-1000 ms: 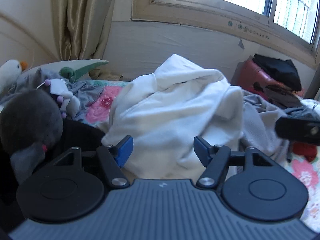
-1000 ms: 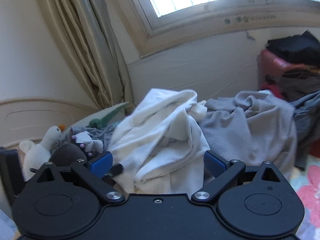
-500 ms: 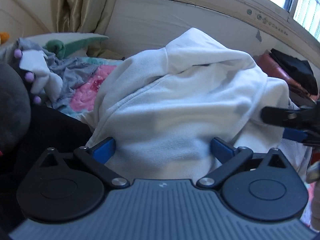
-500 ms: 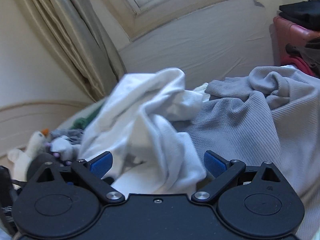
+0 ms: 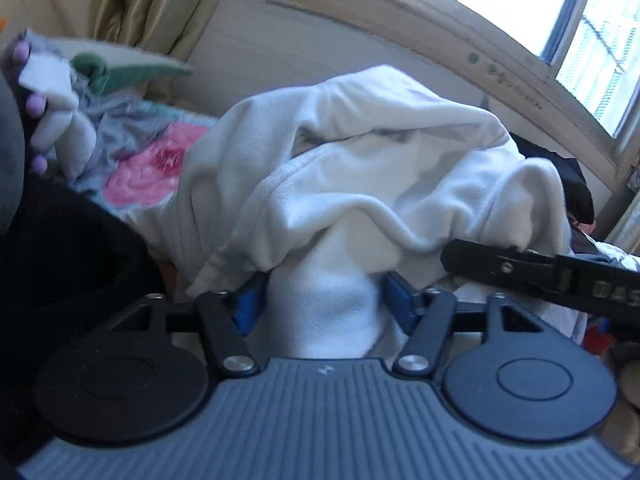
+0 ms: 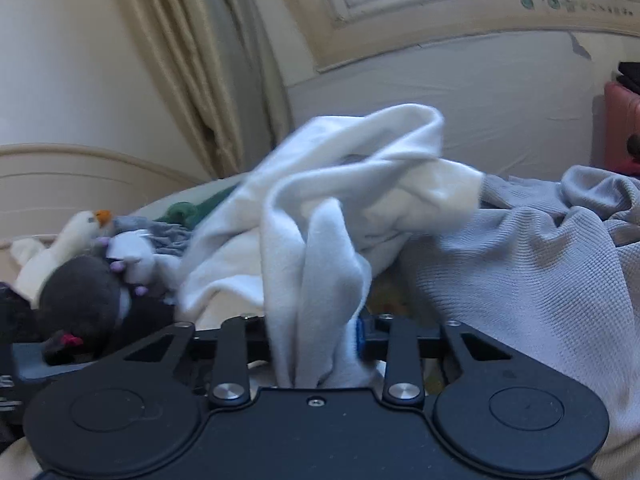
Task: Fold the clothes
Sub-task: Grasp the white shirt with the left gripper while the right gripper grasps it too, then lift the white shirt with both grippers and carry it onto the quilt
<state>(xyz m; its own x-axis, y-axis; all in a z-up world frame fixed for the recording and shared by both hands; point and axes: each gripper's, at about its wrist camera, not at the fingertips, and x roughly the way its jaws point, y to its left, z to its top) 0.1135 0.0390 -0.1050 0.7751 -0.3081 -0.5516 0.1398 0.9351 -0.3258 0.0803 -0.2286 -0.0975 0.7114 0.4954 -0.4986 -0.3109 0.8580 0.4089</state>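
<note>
Left wrist view: the left gripper (image 5: 324, 304) has a thick fold of the white fleece garment (image 5: 360, 168) between its blue pads (image 5: 248, 306), and the jaws are closing on it, cloth bulging out above them. That garment is heaped in the middle of the bed, its hem hanging loose over the left pad. Just right of the garment the right gripper (image 5: 456, 256) comes in from the side, its black finger tucked under the fleece's lower edge.

From the right wrist view, the right gripper (image 6: 316, 332) is closing too, a bunched strip of the same garment (image 6: 320, 216) squeezed between its fingers. Right of the garment, touching it, lies a grey ribbed knit (image 6: 540, 280), filling that side. Left of the garment sit a dark plush toy (image 6: 80, 292), a white duck toy (image 6: 68, 236) and a small white-and-lilac toy (image 6: 136, 252), crowded together. Behind the garment are the wall, a beige curtain (image 6: 188, 80) and a window frame (image 6: 460, 12). A patch of pink floral bedspread (image 5: 148, 172) shows free to the garment's left.
</note>
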